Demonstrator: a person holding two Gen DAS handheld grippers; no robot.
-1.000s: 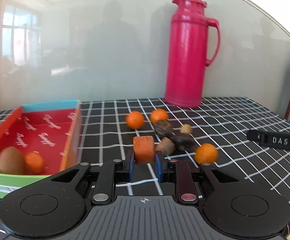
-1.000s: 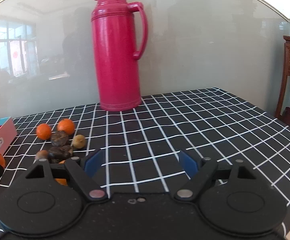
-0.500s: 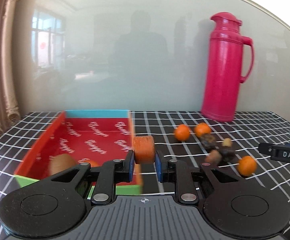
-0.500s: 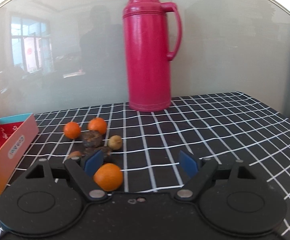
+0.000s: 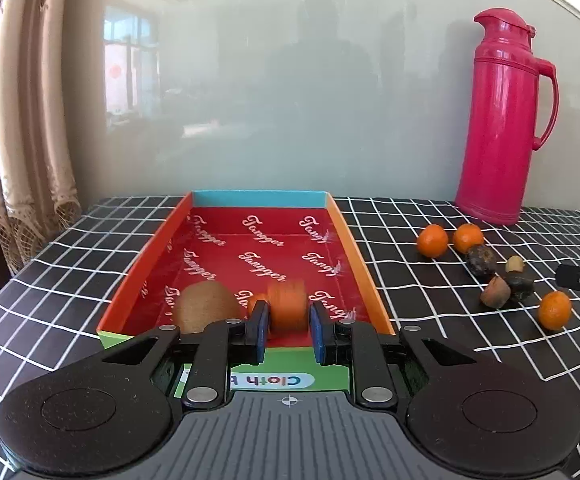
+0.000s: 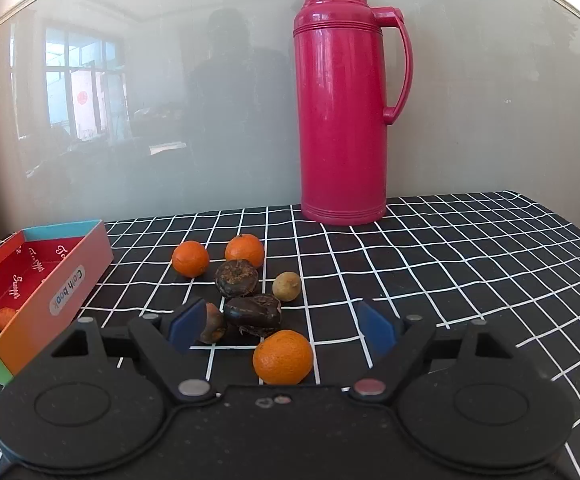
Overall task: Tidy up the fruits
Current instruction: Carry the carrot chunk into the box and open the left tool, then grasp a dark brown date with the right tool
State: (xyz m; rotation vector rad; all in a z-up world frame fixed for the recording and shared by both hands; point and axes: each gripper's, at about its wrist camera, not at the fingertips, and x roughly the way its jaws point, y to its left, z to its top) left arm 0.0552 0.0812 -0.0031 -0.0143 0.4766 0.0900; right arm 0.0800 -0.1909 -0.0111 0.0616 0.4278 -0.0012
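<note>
My left claw (image 5: pixel 289 330) holds an orange fruit (image 5: pixel 287 306) over the near end of the box (image 5: pixel 360 265).

The fruit looks blurry and sits squeezed between the two blue pads. Inside the red box lie a brown kiwi (image 5: pixel 206 307) and a small orange (image 5: pixel 255 304). My right claw (image 6: pixel 282 324) is wide, with nothing squeezed in it. An orange (image 6: pixel 283 357) lies on the checked surface (image 6: pixel 470 264) between its fingers. More oranges and dark fruits lie just behind it. A tall pink jug (image 6: pixel 344 96) stands at the back.

The left gripper (image 5: pixel 289 326) is clamped tight, tilted slightly downward — the right gripper (image 6: pixel 280 320) gapes wide.
</note>
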